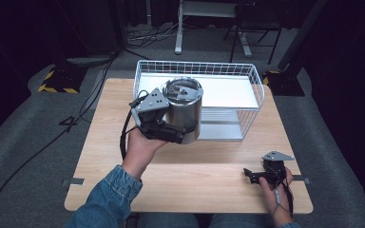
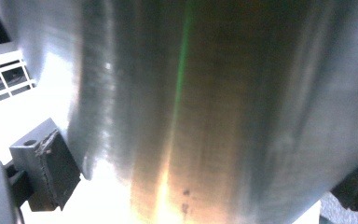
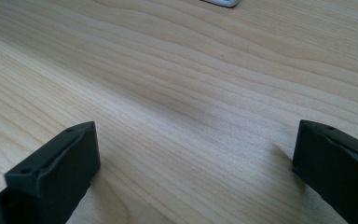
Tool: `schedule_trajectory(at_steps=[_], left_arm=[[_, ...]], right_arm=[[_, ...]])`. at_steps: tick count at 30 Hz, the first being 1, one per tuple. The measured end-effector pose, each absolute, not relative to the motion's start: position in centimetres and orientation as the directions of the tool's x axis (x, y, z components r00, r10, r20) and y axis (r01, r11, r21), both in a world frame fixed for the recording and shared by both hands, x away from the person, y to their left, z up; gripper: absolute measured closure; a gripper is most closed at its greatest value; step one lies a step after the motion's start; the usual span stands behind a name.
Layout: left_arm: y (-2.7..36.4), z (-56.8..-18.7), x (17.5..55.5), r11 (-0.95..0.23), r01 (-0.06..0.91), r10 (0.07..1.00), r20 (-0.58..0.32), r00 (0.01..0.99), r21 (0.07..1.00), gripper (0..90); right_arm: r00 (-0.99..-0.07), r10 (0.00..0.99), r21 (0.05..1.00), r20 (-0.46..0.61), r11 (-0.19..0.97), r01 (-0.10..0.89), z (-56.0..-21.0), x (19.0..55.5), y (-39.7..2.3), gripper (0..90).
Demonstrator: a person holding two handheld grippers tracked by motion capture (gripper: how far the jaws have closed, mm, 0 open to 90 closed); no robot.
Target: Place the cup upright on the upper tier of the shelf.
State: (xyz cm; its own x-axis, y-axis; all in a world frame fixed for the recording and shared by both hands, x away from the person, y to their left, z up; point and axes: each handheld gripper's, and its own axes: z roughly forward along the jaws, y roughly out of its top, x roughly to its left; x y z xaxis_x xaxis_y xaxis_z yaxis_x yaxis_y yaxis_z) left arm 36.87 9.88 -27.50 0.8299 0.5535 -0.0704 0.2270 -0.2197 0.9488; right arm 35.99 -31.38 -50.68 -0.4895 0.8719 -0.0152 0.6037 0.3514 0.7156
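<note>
A shiny steel canister (image 1: 184, 107) with a lid on top is held upright above the wooden table (image 1: 209, 190), in front of the left part of a white wire basket (image 1: 197, 63). My left gripper (image 1: 183, 129) is shut on the canister's lower wall, coming at it from the left. In the left gripper view the canister (image 2: 214, 93) fills the space between the jaws of the left gripper (image 2: 205, 179), one pad (image 2: 56, 163) pressed on its side. My right gripper (image 1: 252, 175) rests low at the table's front right, pointing left. Its jaws stand wide apart over bare wood in the right gripper view (image 3: 191, 168).
The wire basket holds a white shelf (image 1: 218, 90) and stands at the table's back middle; its wires (image 2: 0, 79) show behind the canister. A dark floor with cables and stand legs (image 1: 180, 33) lies beyond the table.
</note>
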Motion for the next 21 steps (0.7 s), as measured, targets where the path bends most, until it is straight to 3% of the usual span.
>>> schedule_trajectory(at_steps=[21], left_arm=[[7.9, -24.7, 44.0, -0.108, 0.240, 0.658, -0.112, 0.745, 0.965, 3.6]], right_arm=[[-0.493, 0.870, 0.719, -0.014, 0.351, 0.600, -50.7, 35.9, -31.4, 2.5]])
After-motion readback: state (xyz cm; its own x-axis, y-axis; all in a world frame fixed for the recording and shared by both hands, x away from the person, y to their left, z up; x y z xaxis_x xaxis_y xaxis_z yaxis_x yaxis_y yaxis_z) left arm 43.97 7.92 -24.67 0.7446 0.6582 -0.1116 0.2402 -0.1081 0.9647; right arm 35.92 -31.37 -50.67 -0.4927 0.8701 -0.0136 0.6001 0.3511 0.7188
